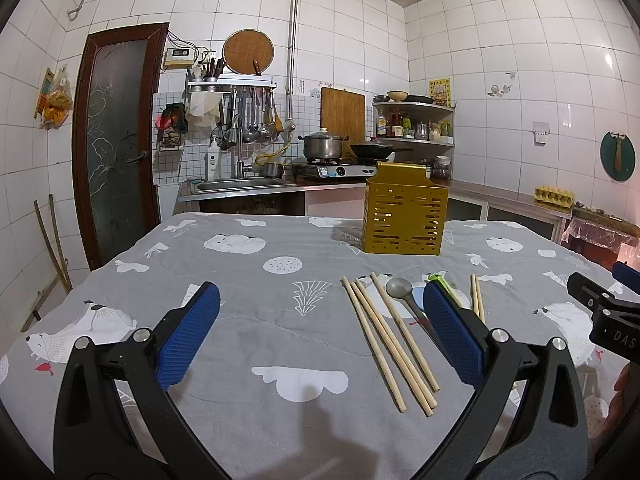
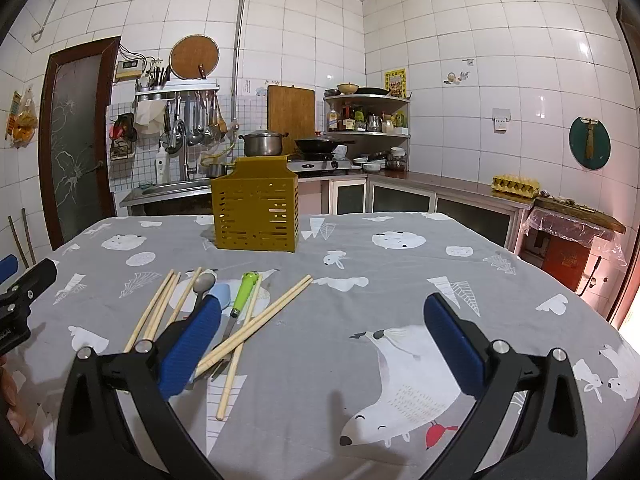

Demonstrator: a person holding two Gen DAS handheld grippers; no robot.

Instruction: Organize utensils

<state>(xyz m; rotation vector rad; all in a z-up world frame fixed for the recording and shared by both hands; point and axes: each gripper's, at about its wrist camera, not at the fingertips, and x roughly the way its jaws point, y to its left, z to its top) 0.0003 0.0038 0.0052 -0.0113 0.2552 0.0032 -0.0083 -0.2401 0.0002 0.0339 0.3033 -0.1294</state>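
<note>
A boxy mustard-yellow utensil holder (image 2: 255, 207) with slotted walls stands upright on the table's grey, bear-printed cloth (image 2: 360, 264). In front of it lie pale wooden chopsticks (image 2: 256, 326), loosely crossed, a dull metal spoon (image 2: 203, 283) with an oval bowl, and a small knife (image 2: 241, 304) with a bright green handle. Nearer than these, the left gripper (image 1: 320, 332) and right gripper (image 2: 322, 338) hover with their ribbed blue pads (image 2: 454, 344) spread wide, holding nothing.
</note>
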